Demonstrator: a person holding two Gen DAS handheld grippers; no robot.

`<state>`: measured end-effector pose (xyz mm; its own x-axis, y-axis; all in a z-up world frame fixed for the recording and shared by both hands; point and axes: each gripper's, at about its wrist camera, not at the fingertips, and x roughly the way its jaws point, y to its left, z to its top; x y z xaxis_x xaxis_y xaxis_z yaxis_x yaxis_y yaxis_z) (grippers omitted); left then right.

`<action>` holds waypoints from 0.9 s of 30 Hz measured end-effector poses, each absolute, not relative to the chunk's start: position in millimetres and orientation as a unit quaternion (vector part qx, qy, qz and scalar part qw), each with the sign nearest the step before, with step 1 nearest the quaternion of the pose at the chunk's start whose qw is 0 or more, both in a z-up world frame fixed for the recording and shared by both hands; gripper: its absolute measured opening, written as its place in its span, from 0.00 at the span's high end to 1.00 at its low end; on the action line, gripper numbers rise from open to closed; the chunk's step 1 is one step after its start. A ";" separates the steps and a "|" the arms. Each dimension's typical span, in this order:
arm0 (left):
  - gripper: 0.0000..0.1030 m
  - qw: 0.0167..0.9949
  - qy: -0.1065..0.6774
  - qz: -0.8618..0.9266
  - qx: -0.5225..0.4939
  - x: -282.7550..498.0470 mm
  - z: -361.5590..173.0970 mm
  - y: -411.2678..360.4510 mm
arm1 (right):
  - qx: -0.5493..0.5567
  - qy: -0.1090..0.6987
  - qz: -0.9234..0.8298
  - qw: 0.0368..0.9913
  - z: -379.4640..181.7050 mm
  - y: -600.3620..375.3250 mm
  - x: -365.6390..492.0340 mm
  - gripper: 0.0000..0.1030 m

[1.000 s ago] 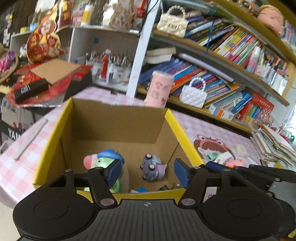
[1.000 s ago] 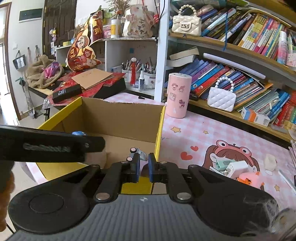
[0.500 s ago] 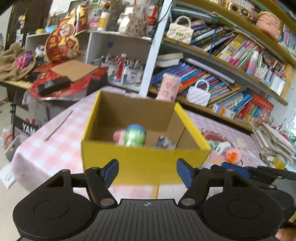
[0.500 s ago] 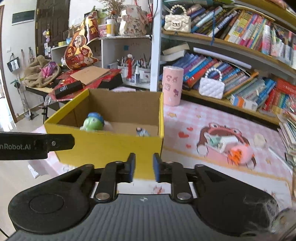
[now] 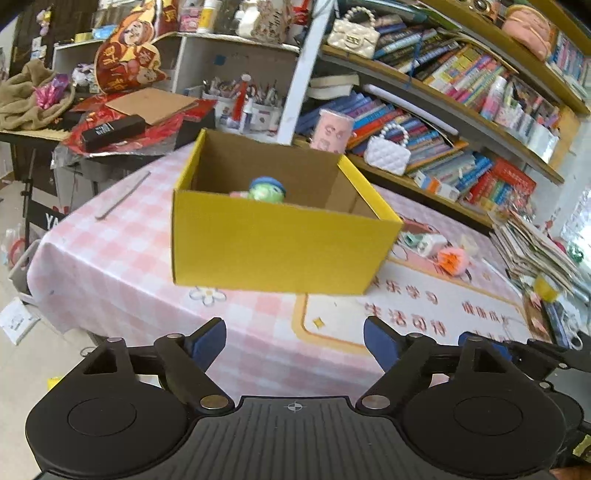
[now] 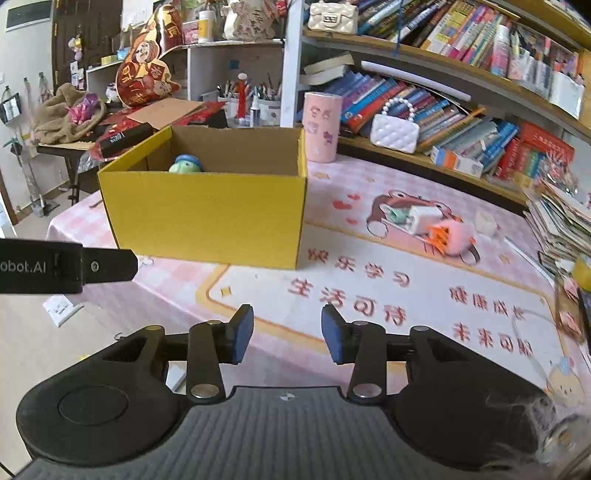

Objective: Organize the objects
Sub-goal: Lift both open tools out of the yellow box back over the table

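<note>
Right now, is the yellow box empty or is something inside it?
Not empty. The yellow box is open on top, and a green toy with a blue cap peeks over its front wall. What else lies deeper inside cannot be seen.

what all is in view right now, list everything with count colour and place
box: 1, yellow outside and brown inside, open, on the table's left part
round toy: 1, green with a blue cap, inside the box
table: 1, pink checked cloth with a printed mat, under everything
tall cylinder: 1, pink, behind the box's right corner
small purse: 1, white with a bead handle, on the low shelf
purse on the upper shelf: 1, cream
small white item: 1, on the mat right of the box
fluffy toy: 1, pink and orange, beside the white item
books: many, mixed colours, on the shelves
black case: 1, on the side desk at left
left tool: 1, black with blue pads, open, empty
right tool: 1, black with blue pads, open, empty
</note>
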<state>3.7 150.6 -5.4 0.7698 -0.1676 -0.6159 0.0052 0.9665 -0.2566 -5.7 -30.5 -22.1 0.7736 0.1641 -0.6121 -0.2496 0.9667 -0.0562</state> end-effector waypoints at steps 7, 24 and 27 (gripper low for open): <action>0.19 0.928 0.350 -0.076 -0.107 -2.1 -10.1 134.3 | -0.056 0.329 0.080 0.939 -27.9 -47.0 -19.9 0.57; 0.18 0.905 0.382 -0.174 -0.066 34.4 -20.9 43.6 | -0.019 0.352 -0.026 0.936 -36.9 -134.6 -18.0 0.49; 0.18 0.902 0.387 -0.184 -0.058 42.6 -21.9 26.0 | -0.013 0.357 -0.036 0.933 -39.0 -152.3 -11.1 0.49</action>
